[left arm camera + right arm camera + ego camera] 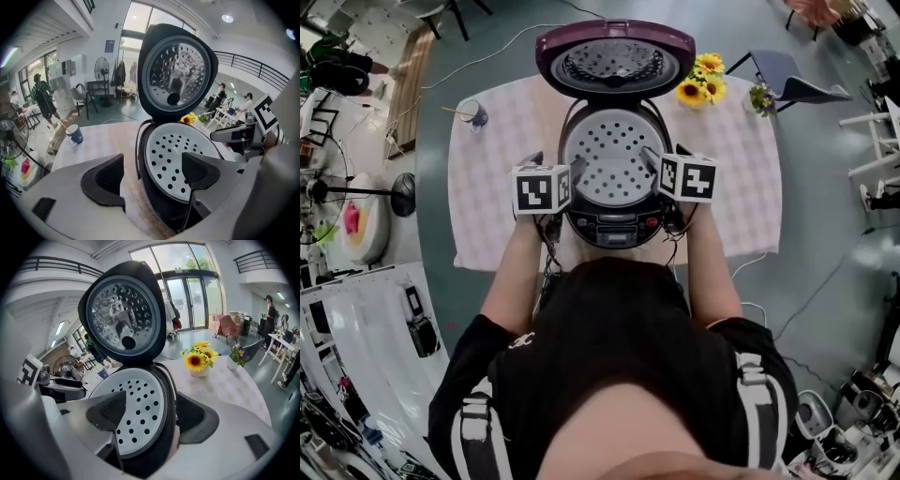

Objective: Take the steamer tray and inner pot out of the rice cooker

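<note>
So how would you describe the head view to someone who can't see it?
Seen from above, a person holds the left gripper and right gripper, both open, at either side of a rice cooker whose lid stands raised, a perforated steamer tray inside. It sits on a cloth-covered table with sunflowers.

The steamer tray point(614, 159) is white, dotted with dark round holes. The rice cooker point(615, 228) is black, its open lid point(614, 61) plum-purple outside and silvery inside. The surface point(492, 178) wears a pale pink-and-white check. Yellow sunflowers point(701, 82) stand near its far right corner.
</note>
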Demonstrator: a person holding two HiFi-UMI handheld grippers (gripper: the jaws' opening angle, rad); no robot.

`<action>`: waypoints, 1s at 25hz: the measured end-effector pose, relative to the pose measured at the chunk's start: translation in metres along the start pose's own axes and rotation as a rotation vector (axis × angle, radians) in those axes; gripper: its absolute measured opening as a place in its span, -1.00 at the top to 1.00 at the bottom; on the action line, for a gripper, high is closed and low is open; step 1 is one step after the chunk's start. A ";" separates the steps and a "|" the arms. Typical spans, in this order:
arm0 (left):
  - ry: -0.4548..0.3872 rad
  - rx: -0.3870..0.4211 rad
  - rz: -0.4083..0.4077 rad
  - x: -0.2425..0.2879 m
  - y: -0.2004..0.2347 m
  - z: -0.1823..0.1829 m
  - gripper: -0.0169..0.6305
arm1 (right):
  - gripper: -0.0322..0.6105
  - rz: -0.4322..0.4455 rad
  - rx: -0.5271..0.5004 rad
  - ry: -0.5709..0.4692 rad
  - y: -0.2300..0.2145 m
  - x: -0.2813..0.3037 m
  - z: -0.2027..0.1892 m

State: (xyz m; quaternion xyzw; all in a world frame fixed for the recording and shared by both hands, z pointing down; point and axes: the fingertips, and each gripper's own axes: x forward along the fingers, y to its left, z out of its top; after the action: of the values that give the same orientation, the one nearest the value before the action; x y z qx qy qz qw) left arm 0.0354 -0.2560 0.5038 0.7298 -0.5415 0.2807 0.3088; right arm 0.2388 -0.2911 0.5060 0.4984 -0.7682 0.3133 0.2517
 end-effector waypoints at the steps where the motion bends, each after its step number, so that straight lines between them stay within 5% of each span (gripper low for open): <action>1: 0.014 -0.002 0.003 0.004 0.002 -0.002 -0.24 | -0.07 0.000 0.006 0.020 -0.001 0.004 -0.003; 14: 0.163 -0.005 0.073 0.050 0.026 -0.018 -0.22 | -0.03 0.023 -0.004 0.217 -0.014 0.041 -0.019; 19: 0.188 -0.021 0.112 0.058 0.033 -0.026 -0.13 | 0.41 -0.084 -0.068 0.231 -0.031 0.046 -0.023; 25: 0.202 -0.113 0.072 0.055 0.029 -0.027 -0.04 | 0.46 -0.112 -0.066 0.201 -0.037 0.040 -0.019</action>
State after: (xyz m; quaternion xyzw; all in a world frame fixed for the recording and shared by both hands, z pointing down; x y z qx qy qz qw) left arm 0.0200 -0.2761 0.5668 0.6593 -0.5483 0.3329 0.3922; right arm 0.2593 -0.3128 0.5549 0.4980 -0.7199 0.3217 0.3608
